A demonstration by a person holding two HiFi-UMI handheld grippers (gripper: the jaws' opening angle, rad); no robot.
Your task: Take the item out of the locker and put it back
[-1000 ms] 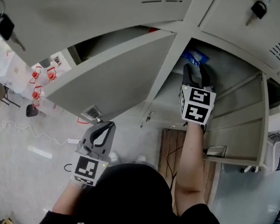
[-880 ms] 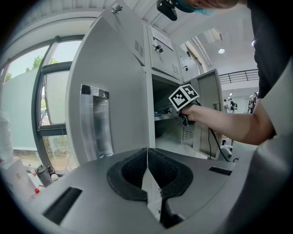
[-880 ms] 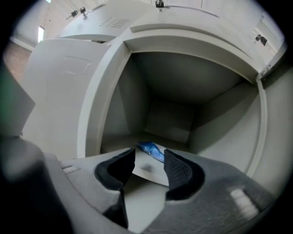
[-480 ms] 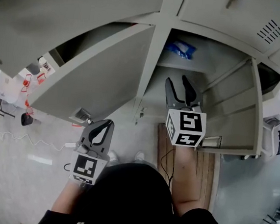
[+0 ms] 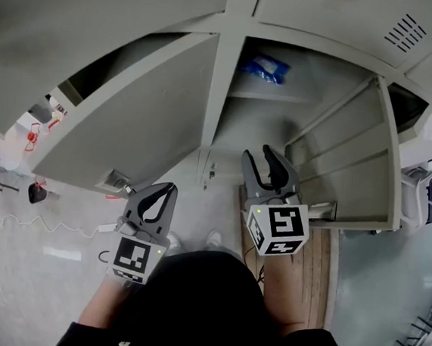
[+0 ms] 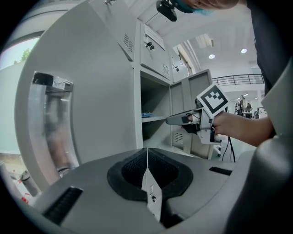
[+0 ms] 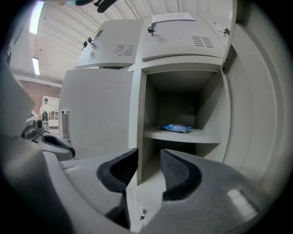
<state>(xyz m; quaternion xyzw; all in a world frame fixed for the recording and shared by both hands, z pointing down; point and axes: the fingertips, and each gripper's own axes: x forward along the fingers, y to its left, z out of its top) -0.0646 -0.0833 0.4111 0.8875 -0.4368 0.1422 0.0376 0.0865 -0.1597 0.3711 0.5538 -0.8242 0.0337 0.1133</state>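
A blue packet (image 5: 264,67) (image 7: 176,128) lies on the shelf (image 7: 201,135) inside the open grey locker. My right gripper (image 5: 259,156) (image 7: 149,153) hangs outside the locker, below and in front of the shelf. Its jaws stand apart with nothing between them, and they have just been closing a little. My left gripper (image 5: 167,190) (image 6: 147,151) is shut and empty, low beside the open door (image 5: 130,114) at the left. In the left gripper view the right gripper (image 6: 176,119) points toward the locker opening.
The locker's own door (image 5: 362,160) stands swung out to the right. A wooden board (image 5: 321,270) lies on the floor under my right arm. Cables (image 5: 14,221) trail over the floor at the left, and a chair (image 5: 426,200) stands at the right.
My right gripper has drawn back out of the locker and sunk lower, with nothing in its jaws. The blue packet stays on the shelf. The left gripper has hardly shifted.
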